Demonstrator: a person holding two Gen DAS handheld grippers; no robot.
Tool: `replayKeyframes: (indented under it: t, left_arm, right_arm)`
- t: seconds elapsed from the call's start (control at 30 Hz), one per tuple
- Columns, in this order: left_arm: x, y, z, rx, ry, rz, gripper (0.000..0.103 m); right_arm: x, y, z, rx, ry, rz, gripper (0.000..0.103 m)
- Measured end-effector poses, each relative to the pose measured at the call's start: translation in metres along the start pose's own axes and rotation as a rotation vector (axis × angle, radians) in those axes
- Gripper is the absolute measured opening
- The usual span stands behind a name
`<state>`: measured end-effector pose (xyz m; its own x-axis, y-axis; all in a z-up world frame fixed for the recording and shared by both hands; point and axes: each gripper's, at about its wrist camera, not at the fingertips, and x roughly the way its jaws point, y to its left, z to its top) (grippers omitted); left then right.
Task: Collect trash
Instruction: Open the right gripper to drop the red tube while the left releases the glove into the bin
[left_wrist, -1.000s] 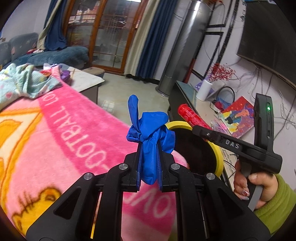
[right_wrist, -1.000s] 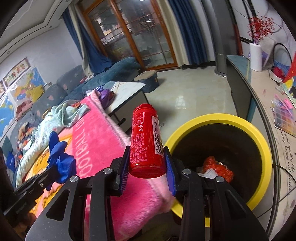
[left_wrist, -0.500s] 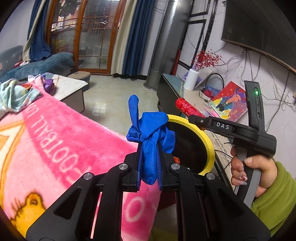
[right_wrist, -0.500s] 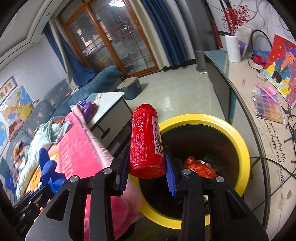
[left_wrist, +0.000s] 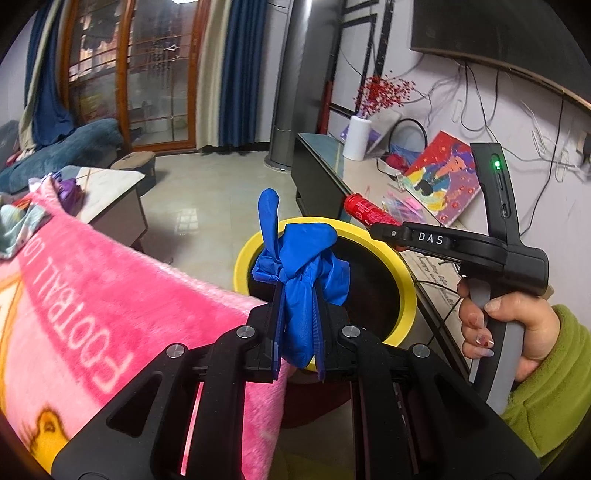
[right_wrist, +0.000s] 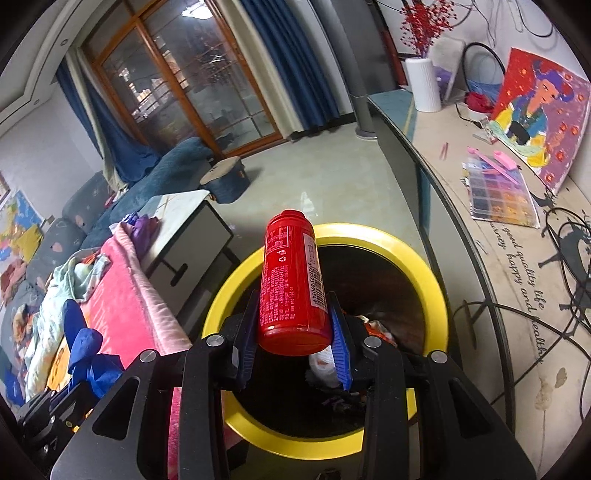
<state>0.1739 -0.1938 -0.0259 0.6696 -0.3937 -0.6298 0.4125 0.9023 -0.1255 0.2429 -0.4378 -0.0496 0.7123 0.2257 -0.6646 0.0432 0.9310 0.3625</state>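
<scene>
My left gripper (left_wrist: 297, 325) is shut on a crumpled blue glove (left_wrist: 299, 266), held near the edge of the yellow-rimmed trash bin (left_wrist: 406, 291). A red plastic bottle (right_wrist: 291, 288) stands clamped between the blue pads of my right gripper (right_wrist: 293, 328), directly over the bin's dark opening (right_wrist: 369, 280). Red and white trash (right_wrist: 325, 365) lies at the bin's bottom. In the left wrist view the right gripper (left_wrist: 384, 230) with the bottle (left_wrist: 365, 212) reaches over the bin's far rim, held by a hand (left_wrist: 517, 328) in a green sleeve. The glove (right_wrist: 86, 354) shows at lower left in the right wrist view.
A pink blanket (left_wrist: 92, 302) covers the surface left of the bin. A long low cabinet (right_wrist: 498, 258) with a painting, cables and a white vase (right_wrist: 423, 85) runs along the right. A small side table (right_wrist: 184, 229) and blue sofa (left_wrist: 62, 151) stand behind, with tiled floor between.
Both grippers have swung to the right, away from the pink blanket and toward the bin. The bottle has moved from the bin's left rim to over its opening. Both grips are unchanged.
</scene>
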Motion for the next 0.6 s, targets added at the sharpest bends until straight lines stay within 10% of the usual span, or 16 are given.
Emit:
replayKeyframes:
  t: [0.6]
  left_arm:
    - [0.066, -0.018, 0.007, 0.027, 0.098, -0.032, 0.009]
  right_arm:
    - [0.014, -0.035, -0.007, 0.073, 0.027, -0.034, 0.027]
